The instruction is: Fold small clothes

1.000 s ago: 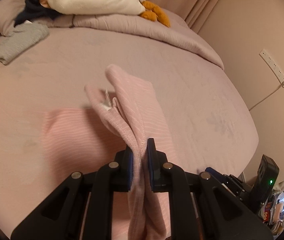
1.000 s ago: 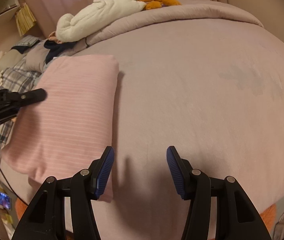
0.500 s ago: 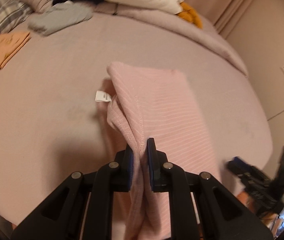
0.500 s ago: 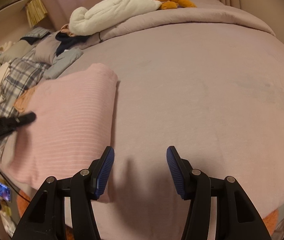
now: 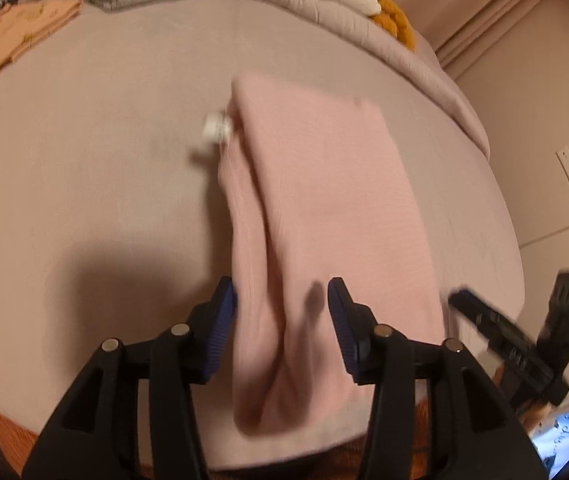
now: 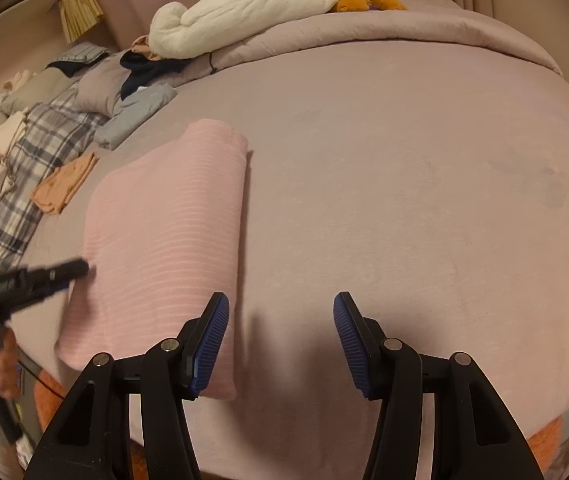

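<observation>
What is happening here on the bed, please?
A person is folding a pink garment on the bed with two handheld tools. The left claw is opening, and a fold of the garment lies between its pads, which no longer press on it. The right claw hangs open and empty just beside the garment. Other folded clothes lie further back.

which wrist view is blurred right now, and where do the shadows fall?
Left wrist view: motion blur smears the pink garment and its white tag; left hand-held gripper, jaws opening around the cloth, casts a dark shadow on the bedsheet. Right wrist view: mostly sharp, only the other gripper at the left edge is blurred; right hand-held gripper shadows the sheet below it. Both show fisheye bending and dark corners.
</observation>
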Tool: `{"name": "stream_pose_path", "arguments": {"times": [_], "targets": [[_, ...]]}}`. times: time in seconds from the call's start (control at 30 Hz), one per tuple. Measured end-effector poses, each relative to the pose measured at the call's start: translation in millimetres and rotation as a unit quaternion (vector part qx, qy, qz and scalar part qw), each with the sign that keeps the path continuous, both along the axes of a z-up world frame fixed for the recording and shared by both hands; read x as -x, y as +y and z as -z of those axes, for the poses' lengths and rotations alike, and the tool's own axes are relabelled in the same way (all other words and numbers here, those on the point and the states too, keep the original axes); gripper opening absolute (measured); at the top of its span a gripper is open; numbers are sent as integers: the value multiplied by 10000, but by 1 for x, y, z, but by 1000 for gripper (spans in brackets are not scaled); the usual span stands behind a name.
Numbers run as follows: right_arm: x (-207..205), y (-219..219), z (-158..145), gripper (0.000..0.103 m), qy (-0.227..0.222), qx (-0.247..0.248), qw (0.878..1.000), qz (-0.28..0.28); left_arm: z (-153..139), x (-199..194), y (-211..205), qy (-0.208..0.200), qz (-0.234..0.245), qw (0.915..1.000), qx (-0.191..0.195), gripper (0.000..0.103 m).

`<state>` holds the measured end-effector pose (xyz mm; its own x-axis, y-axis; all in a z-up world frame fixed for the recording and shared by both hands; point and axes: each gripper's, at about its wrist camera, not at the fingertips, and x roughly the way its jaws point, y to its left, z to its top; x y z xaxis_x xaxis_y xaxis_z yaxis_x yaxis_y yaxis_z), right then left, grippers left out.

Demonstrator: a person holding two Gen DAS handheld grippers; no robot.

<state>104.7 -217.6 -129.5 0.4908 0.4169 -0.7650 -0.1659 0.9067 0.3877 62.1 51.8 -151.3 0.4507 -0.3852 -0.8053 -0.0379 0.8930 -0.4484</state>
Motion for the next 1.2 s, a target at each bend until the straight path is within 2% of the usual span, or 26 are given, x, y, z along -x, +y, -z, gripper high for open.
{"name": "stream_pose_path", "arguments": {"times": [0.2, 0.43, 0.47, 0.53, 0.6, 0.67, 0.77, 1.0, 1.2], "targets": [[-2, 11, 4, 55, 66, -30, 9997, -234, 31, 19, -1, 344, -134, 9993, -15, 46], [-1, 9, -1, 55, 44, 36, 9994, -338, 20, 36, -5, 426, 7, 9989, -177, 47], [-2, 6, -2, 62, 34, 29, 9995, -321, 18, 37, -4, 444, 8, 9989, -156, 48], [-3, 2, -4, 75, -17, -11, 9997, -252, 8, 40, 2, 376, -108, 9992, -81, 59], [-4, -2, -5, 82, -51, -129, 9996, -226, 1, 42, 11, 131, -234, 9996, 30, 83], [-10, -3, -1, 89, 23, -317, 9992, -260, -4, 38, 12, -91, -228, 9996, 168, 91], [-21, 3, 6, 89, 235, -488, 9978, -372, -1, 16, 7, -201, -63, 9994, 291, 91], [-43, 37, 25, 89, 669, -851, 9908, -817, 27, -19, -16, 70, 213, 9988, 426, 91], [-56, 46, 26, 89, 695, -951, 9883, -971, 26, -25, -23, 4, 312, 9989, 363, 92]]}}
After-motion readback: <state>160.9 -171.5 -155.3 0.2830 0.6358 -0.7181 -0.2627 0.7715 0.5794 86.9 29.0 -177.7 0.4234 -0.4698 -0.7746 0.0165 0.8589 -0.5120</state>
